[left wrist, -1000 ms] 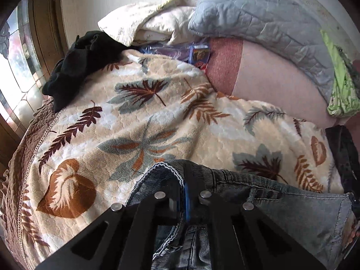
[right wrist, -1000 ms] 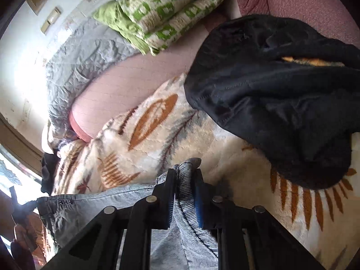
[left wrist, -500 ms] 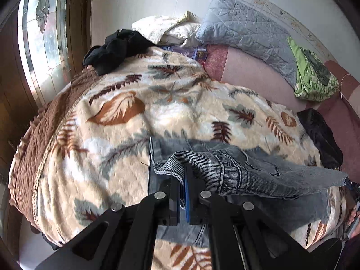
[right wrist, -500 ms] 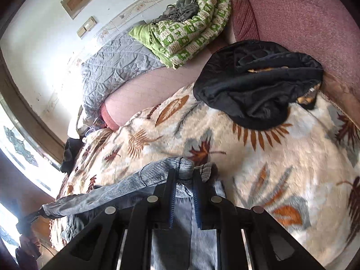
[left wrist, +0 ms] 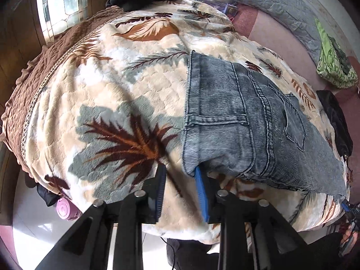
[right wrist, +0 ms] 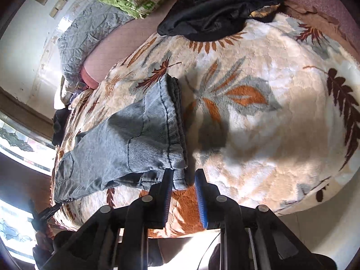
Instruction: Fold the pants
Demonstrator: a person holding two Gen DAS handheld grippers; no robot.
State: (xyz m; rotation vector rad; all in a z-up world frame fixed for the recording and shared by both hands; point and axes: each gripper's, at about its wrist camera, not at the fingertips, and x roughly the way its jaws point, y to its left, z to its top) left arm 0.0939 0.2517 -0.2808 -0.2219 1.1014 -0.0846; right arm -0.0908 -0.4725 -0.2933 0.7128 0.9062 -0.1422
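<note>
On the leaf-print blanket (left wrist: 108, 103) our grey-blue pants (left wrist: 243, 121) lie folded flat, near its front edge; both the left gripper (left wrist: 180, 180) and right gripper (right wrist: 183, 181) have just been opening, fingers spread, cloth released. We should back straight out without snagging hems, then smooth the ribbed denim

Leaf-print blanket (left wrist: 126, 85), black garment (right wrist: 216, 9)

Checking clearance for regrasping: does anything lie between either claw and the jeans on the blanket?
Nothing visible does. The left claw and right claw both stand open at the near edge of the jeans. The black garment lies apart, at the far side of the leaf-print blanket.
</note>
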